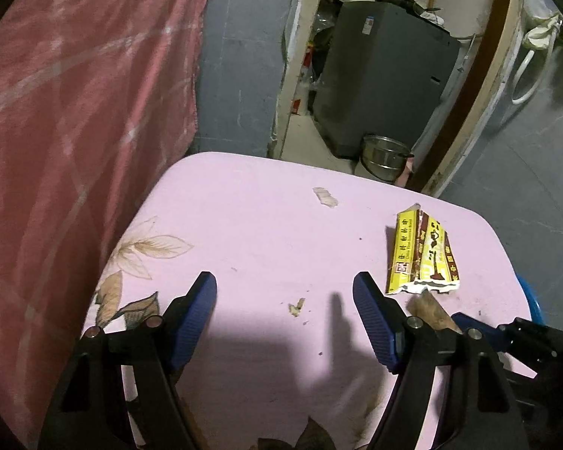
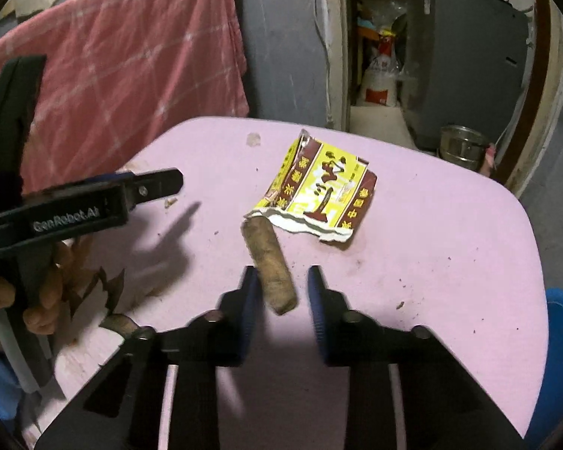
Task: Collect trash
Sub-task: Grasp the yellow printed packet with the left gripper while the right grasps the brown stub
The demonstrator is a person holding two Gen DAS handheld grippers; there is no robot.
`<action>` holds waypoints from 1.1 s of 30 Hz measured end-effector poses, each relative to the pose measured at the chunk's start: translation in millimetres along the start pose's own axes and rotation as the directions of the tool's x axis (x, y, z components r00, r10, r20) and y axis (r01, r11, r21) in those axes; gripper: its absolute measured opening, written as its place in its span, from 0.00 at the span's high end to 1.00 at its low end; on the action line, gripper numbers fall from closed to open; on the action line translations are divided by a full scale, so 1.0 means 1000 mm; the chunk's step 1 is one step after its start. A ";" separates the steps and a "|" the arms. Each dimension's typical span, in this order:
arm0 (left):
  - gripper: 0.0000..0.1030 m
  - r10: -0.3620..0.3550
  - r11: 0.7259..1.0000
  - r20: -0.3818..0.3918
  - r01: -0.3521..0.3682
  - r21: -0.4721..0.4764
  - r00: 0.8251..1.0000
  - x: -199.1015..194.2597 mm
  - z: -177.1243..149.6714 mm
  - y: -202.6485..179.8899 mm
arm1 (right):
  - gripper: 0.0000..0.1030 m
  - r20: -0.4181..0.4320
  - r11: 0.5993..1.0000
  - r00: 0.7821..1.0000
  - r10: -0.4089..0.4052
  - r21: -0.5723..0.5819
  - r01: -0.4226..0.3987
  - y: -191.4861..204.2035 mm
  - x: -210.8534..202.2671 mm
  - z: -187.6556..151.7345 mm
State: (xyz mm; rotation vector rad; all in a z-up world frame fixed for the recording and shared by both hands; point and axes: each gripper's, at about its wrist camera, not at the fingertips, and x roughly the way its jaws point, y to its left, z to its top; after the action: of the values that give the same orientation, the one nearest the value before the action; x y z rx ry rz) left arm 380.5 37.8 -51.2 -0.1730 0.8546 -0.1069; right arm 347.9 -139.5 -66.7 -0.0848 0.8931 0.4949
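Right gripper [image 2: 279, 287] jaws straddle a brown roll [image 2: 269, 267], seemingly untouched.

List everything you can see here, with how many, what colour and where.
table: one, pink, under both grippers
wrapper: one, yellow and brown, torn, far right on table
brown roll: one, near end between right fingers
scrap: one, pale, far part of table
crumbs: few, tan, table middle
cloth: one, pink-red, left of table
pot: one, metal, floor beyond table
cabinet: one, grey, in doorway
left gripper: open, empty
right gripper: open around roll
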 end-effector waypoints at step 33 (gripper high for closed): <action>0.64 -0.249 0.957 -0.148 0.267 0.116 0.957 0.067 0.037 -0.079 | 0.86 0.075 0.969 0.989 -0.126 0.225 0.106 -0.092 -0.043 -0.020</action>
State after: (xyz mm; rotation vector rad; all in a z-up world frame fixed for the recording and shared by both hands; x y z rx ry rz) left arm 450.4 -46.6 -61.0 -0.1509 0.9504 -0.4255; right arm 351.7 -242.3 -58.0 0.0862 0.8448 0.2856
